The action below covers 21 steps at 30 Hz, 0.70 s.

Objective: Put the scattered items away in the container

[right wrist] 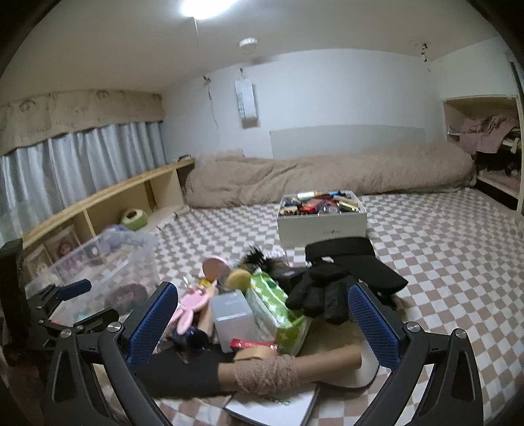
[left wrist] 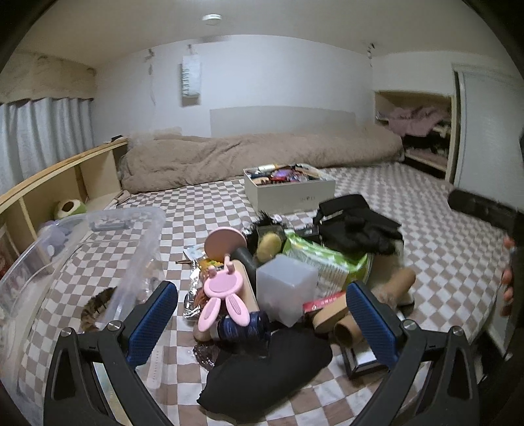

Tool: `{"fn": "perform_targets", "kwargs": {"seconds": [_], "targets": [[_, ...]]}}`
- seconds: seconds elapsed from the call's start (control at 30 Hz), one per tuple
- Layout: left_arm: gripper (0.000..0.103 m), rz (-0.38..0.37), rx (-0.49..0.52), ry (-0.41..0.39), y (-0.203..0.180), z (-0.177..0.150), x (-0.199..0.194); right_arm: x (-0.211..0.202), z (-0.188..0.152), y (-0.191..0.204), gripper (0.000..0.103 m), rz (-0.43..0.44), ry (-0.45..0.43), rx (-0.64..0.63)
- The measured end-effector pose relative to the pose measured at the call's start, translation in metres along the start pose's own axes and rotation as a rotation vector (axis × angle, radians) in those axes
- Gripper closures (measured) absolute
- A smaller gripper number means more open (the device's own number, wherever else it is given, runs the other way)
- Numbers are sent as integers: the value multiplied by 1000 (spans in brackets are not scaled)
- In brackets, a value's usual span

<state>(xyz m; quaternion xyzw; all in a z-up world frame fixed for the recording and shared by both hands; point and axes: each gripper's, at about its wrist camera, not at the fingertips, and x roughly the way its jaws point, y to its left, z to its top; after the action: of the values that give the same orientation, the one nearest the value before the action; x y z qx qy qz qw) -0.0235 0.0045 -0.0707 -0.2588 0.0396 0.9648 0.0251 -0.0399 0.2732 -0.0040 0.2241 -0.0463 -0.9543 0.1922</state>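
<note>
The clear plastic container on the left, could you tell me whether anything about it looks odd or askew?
Yes. The clear container sits tilted, its rim raised off the checkered cover, rather than flat. The pile beside it, including the pink bunny mirror and black gloves, remains outside it. Both grippers are open.

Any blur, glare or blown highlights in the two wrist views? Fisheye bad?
Left wrist view: motion smear at the right edge on the dark gripper body and the hand; the pile and the clear bin are fairly sharp. Right wrist view: ceiling light clips to white at the top; the black gloves lose detail. Both: strong barrel distortion, dark corner vignette.
</note>
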Motion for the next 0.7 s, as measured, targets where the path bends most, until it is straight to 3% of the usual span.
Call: {"fn": "perform_targets", "kwargs": {"seconds": [0.17, 0.5, 0.7], "targets": [[0, 57, 68, 83, -12, -24, 26, 17, -11, -14, 0, -13, 60, 27], [0, -13, 67, 266, -31, -71, 65, 55, -37, -44, 0, -78, 176, 66], [0, 11, 133, 339, -48, -97, 79, 75, -55, -77, 0, -130, 234, 114]]}}
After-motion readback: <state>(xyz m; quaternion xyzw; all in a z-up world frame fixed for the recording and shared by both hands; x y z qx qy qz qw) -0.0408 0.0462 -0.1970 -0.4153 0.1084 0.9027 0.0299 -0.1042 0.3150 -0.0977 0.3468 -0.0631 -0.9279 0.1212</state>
